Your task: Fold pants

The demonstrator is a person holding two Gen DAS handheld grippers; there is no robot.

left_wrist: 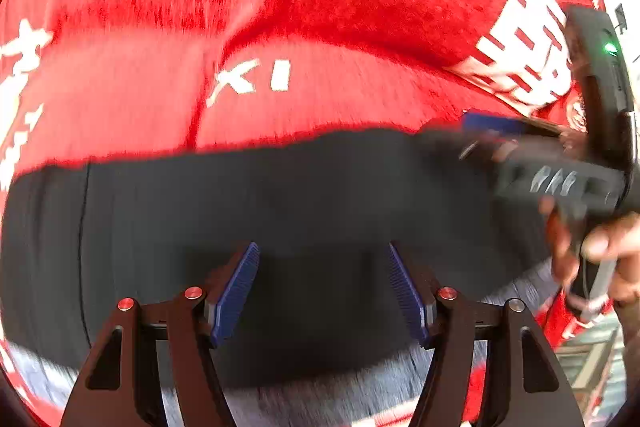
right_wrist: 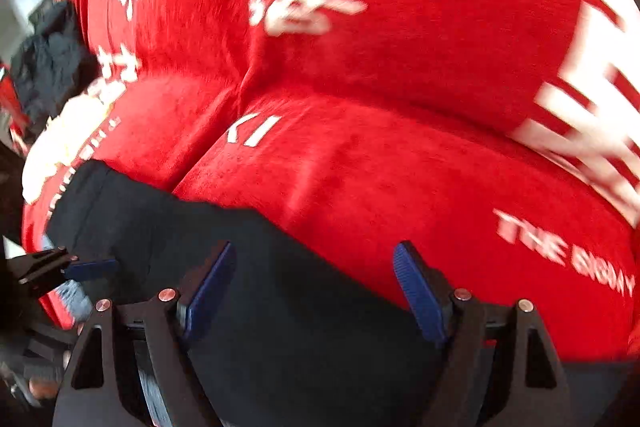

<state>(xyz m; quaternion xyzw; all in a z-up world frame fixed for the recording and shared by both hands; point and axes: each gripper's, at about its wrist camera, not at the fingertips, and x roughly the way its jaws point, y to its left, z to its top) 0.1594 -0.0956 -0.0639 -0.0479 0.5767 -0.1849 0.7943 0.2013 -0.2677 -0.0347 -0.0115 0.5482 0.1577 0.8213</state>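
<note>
A red plush cover (left_wrist: 320, 39) printed with white characters fills most of what I see, draped over a surface I cannot make out. My dark pants (left_wrist: 280, 195) lie across it in a long band along its near edge. My left hand-held gripper (left_wrist: 324, 291) hangs over the pants with its blue pads spread and nothing between them. My right hand-held gripper (right_wrist: 314, 291) stands released above the dark cloth too. My right hand (left_wrist: 600, 247) shows at the edge, blurred.
</note>
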